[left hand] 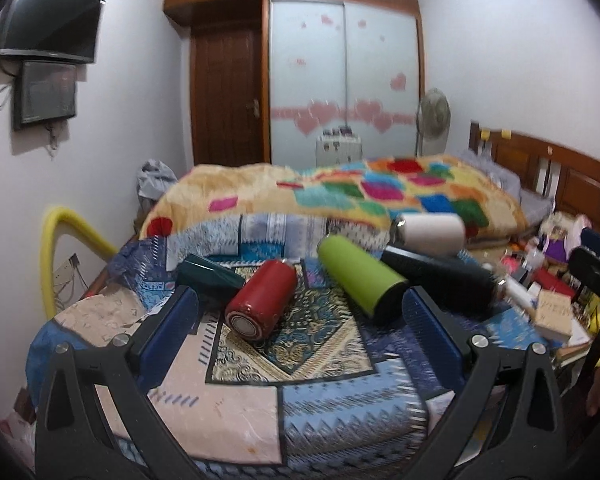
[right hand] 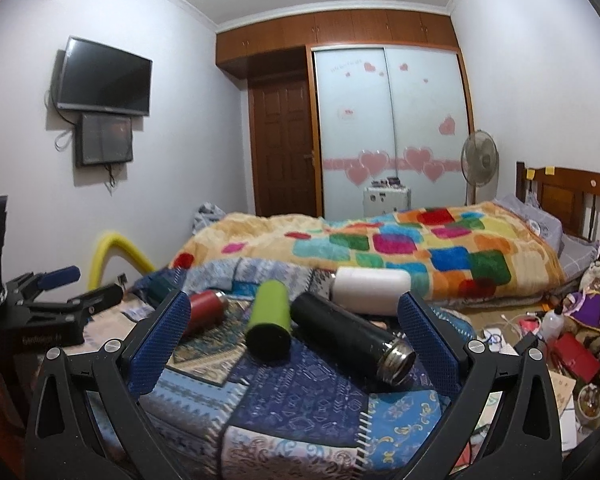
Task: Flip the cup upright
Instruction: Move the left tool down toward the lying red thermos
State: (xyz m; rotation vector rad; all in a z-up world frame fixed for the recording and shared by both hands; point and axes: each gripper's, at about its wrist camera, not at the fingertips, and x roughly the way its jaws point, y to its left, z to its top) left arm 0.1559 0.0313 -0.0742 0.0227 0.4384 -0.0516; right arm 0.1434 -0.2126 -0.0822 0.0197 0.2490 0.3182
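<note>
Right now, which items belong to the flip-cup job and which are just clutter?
Job:
red cup, lying down
green cup, lying down
black flask, lying down
white cup, lying down
dark teal cup, lying down
left tongs and right tongs, both open

Clutter:
colourful blanket
fan
TV
yellow tube
</note>
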